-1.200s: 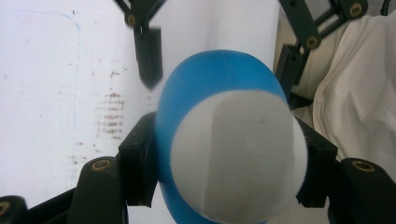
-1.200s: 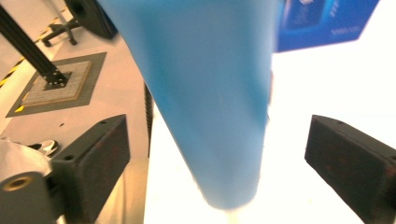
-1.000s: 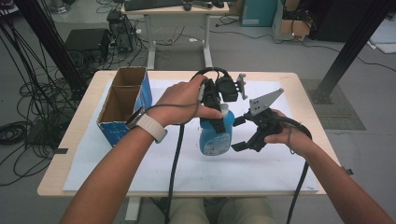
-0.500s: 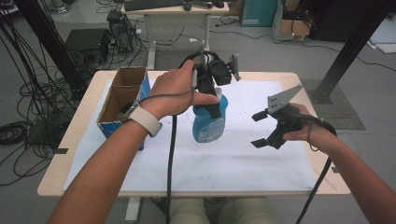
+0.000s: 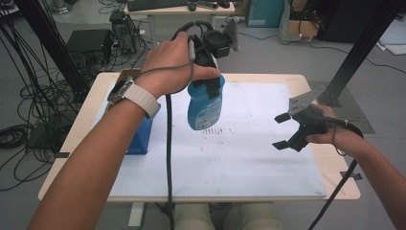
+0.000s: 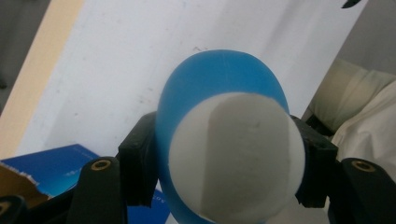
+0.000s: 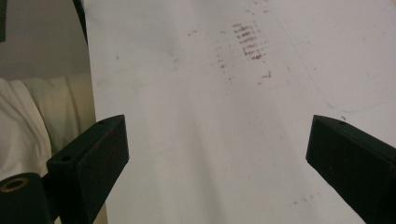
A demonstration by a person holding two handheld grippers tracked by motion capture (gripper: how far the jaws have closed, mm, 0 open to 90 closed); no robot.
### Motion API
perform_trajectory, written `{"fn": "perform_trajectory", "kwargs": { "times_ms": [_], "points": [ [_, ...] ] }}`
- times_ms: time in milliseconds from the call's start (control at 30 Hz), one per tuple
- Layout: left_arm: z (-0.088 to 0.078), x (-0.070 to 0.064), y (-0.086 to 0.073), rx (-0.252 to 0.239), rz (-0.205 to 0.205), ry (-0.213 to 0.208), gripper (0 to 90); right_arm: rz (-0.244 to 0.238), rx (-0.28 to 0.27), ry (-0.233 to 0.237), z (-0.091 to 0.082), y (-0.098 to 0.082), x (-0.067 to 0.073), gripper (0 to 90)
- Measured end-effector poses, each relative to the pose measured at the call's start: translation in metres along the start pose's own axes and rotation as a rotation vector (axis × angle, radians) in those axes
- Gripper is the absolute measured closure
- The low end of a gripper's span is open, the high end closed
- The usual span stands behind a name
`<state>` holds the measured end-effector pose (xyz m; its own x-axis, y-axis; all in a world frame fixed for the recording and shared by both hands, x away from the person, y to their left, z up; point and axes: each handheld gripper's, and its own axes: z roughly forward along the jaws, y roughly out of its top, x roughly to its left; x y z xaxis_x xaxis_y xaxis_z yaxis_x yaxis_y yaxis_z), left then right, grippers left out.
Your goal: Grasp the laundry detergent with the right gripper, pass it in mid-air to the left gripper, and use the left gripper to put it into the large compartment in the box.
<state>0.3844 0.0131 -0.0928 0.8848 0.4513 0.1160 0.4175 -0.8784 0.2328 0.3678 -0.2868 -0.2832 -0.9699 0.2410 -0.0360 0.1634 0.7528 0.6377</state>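
A blue bottle [image 5: 205,108] with a white cap hangs in the air above the white sheet [image 5: 249,158], with my left gripper [image 5: 210,86] shut on its upper part. In the left gripper view the bottle [image 6: 219,84] sits between both pads [image 6: 137,163], its white cap toward the camera. My right gripper [image 5: 279,131] hovers low over the sheet's right side, well apart from the bottle. Its jaws stand open with nothing between them, as the right gripper view [image 7: 217,149] shows over the bare sheet [image 7: 196,93].
An open blue cardboard box [image 5: 141,134] stands at the table's left, partly behind my left forearm. Faint dark marks [image 5: 213,130] lie on the sheet below the bottle. The wooden table edge [image 5: 287,76] frames the sheet; cables and desks lie beyond.
My left gripper has lifted the bottle off the sheet and carried it up and away. The right gripper has drawn off to the right, away from the bottle.
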Motion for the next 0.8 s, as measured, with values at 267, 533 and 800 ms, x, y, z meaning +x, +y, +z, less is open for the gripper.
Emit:
{"fn": "perform_trajectory", "kwargs": {
  "times_ms": [267, 533, 800],
  "points": [
    [-0.028, 0.017, 0.0, -0.005, -0.098, 0.029, 37.6, 0.018, 0.025, -0.02, -0.013, -0.01, -0.004, 4.6],
    [-0.049, 0.032, -0.003, -0.012, -0.194, 0.074, 37.6, 0.096, 0.023, -0.038, -0.022, -0.019, -0.001, 4.1],
    [-0.067, 0.046, -0.006, -0.025, -0.287, 0.111, 37.6, 0.097, 0.034, -0.046, -0.028, -0.024, -0.005, 4.0]
  ]
}}
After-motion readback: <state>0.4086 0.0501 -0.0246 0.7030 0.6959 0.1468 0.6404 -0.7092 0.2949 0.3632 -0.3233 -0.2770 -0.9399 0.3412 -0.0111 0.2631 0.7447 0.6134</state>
